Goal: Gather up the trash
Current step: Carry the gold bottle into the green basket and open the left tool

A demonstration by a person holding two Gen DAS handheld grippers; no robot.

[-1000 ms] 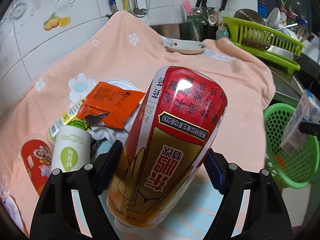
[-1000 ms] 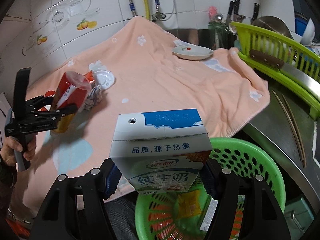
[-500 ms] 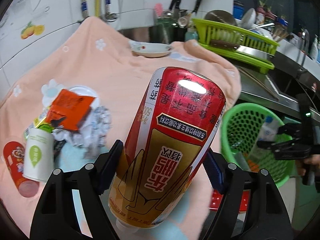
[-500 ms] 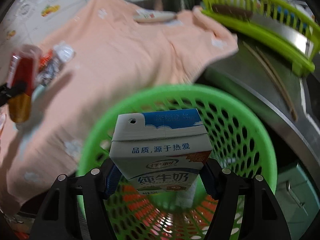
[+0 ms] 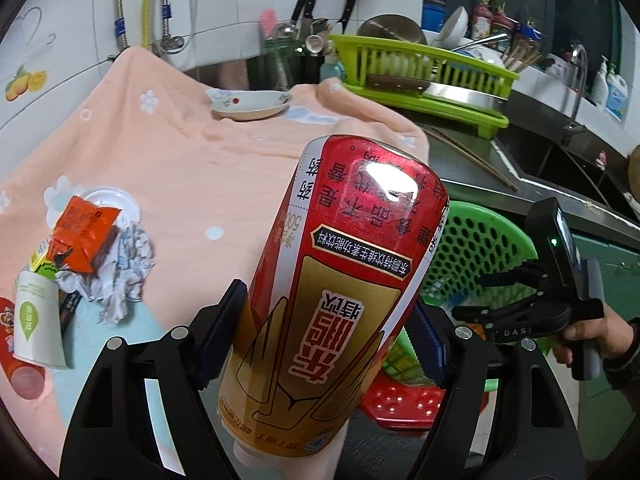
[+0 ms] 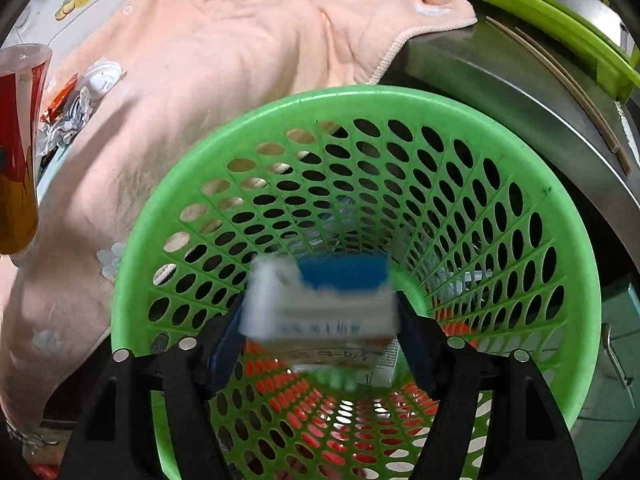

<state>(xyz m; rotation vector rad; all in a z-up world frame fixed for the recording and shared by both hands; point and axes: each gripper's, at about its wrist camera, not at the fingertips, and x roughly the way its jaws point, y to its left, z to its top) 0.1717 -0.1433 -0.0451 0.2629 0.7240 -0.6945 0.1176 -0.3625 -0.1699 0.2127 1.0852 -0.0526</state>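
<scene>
Up close in the left wrist view, the left gripper [image 5: 320,340] is clamped on a red and gold drink bottle [image 5: 336,288], its two fingers pressing the bottle's sides while the bottle fills the middle of the picture, held upside down with its cap end toward the camera. Behind it a peach towel [image 5: 192,168] covers the counter, and on the towel's left side lies a small heap of trash: an orange wrapper [image 5: 82,238], crumpled paper [image 5: 120,276] and a white paper cup [image 5: 38,322] lying on its side. A shallow dish [image 5: 250,104] sits at the towel's far edge.

To the right, beside the counter's end, stands a green perforated basket [image 5: 488,248], with the right gripper [image 5: 480,298] held over it.

From the right wrist view, the basket's rim [image 6: 352,98] rings the picture. A blue and white milk carton [image 6: 320,304] (blurred) appears between the right gripper's spread fingers [image 6: 230,344] inside the basket's mouth; the jaws look released, with gaps showing at the carton's sides.
</scene>
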